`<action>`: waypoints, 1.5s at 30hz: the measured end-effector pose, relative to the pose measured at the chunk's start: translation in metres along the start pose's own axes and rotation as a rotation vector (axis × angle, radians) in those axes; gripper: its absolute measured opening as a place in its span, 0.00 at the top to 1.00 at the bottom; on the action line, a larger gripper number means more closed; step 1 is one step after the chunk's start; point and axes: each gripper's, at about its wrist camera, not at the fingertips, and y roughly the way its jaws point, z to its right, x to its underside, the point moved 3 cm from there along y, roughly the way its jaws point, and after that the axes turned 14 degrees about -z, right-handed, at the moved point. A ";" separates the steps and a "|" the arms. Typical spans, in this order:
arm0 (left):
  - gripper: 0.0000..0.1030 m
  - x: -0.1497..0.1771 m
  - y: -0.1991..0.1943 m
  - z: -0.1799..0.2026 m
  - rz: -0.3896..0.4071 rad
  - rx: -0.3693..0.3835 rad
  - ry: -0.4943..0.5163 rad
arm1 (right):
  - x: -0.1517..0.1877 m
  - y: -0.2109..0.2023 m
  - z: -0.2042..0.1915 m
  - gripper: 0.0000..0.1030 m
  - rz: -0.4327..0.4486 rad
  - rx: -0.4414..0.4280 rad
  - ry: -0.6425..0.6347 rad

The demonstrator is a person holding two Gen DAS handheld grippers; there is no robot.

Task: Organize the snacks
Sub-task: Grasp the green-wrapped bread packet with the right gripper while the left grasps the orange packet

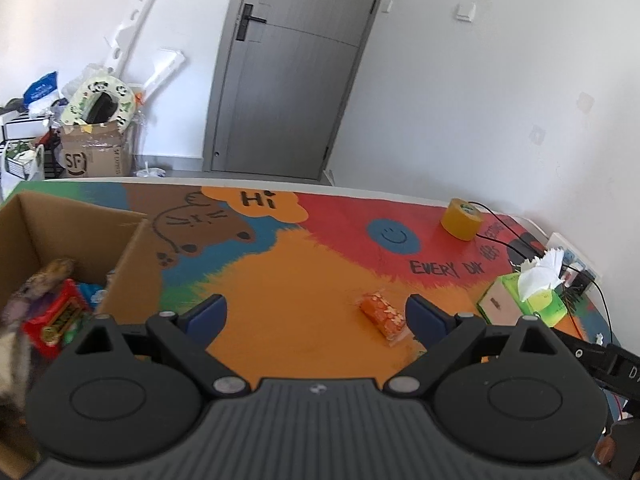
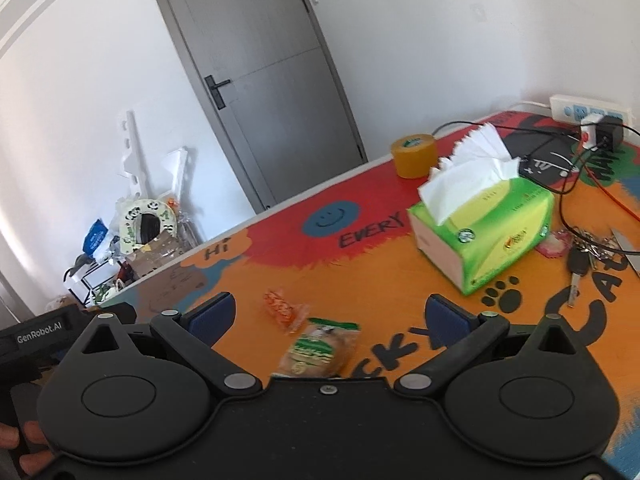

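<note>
Snacks: one orange packet [image 1: 382, 314] lies loose on the tabletop [image 1: 304, 280], just inside the right finger of the left hand-held gripper [image 1: 316, 314], whose jaws stand wide with nothing between them. Right wrist view shows the same orange packet [image 2: 282, 306] ahead and left of centre of the right hand-held gripper [image 2: 330, 316], also spread wide and empty; a green-labelled biscuit packet [image 2: 318, 350] lies just beside it, its near end cut off by the gripper body. Cardboard box [image 1: 80, 240] at left of the left view holds a red packet [image 1: 56, 320] and others too blurred to name. Tissue box [image 2: 484, 228] and tape roll [image 2: 414, 154] sit well apart, farther back.
</note>
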 end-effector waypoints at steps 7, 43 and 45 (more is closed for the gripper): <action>0.08 -0.003 0.021 0.018 -0.026 0.023 0.018 | 0.002 0.014 0.005 0.08 -0.044 -0.004 0.001; 0.10 -0.004 0.079 -0.003 -0.113 -0.020 0.042 | 0.013 0.103 -0.032 0.52 -0.222 0.084 -0.108; 0.10 -0.004 0.081 0.002 -0.114 -0.014 0.046 | 0.012 0.099 -0.024 0.52 -0.217 0.086 -0.094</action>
